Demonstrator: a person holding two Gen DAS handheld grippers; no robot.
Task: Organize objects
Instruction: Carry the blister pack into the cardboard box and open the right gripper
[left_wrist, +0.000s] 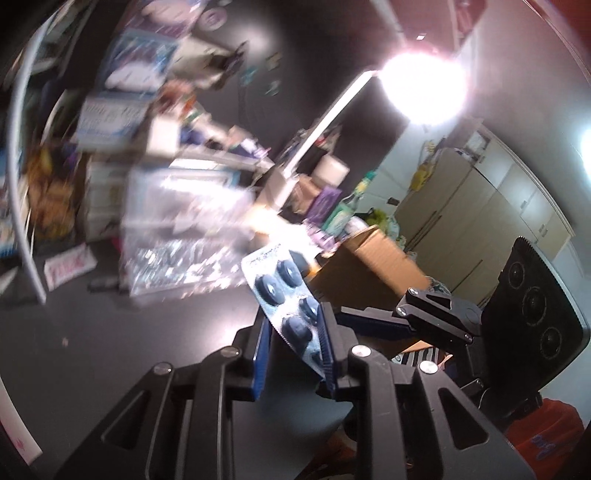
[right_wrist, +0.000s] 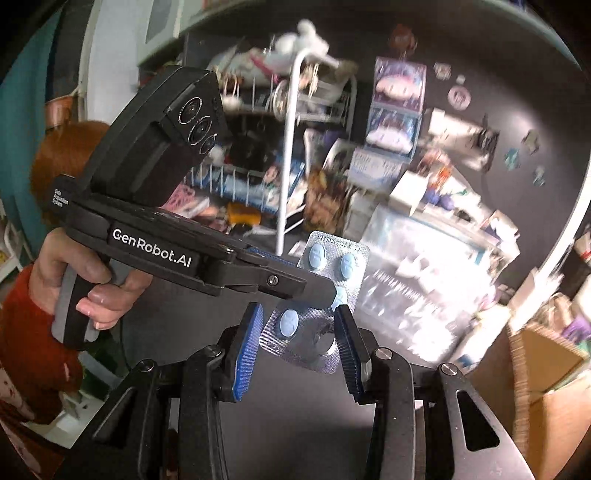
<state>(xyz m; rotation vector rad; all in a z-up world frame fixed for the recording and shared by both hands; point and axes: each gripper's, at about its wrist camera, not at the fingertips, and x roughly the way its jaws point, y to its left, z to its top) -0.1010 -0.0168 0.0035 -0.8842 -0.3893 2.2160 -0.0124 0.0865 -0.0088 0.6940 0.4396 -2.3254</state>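
A silver blister pack of blue pills is clamped between the blue pads of my left gripper and held up in the air, tilted. In the right wrist view the same pack hangs from the left gripper, which reaches in from the left. My right gripper is open, its blue pads on either side of the pack's lower end, where an emptied pocket shows. I cannot tell whether those pads touch the pack.
A clear plastic organizer box sits on the dark table beyond the pack, also in the left wrist view. An open cardboard box stands to the right. A white wire rack and cluttered boxes stand behind. A lamp glares.
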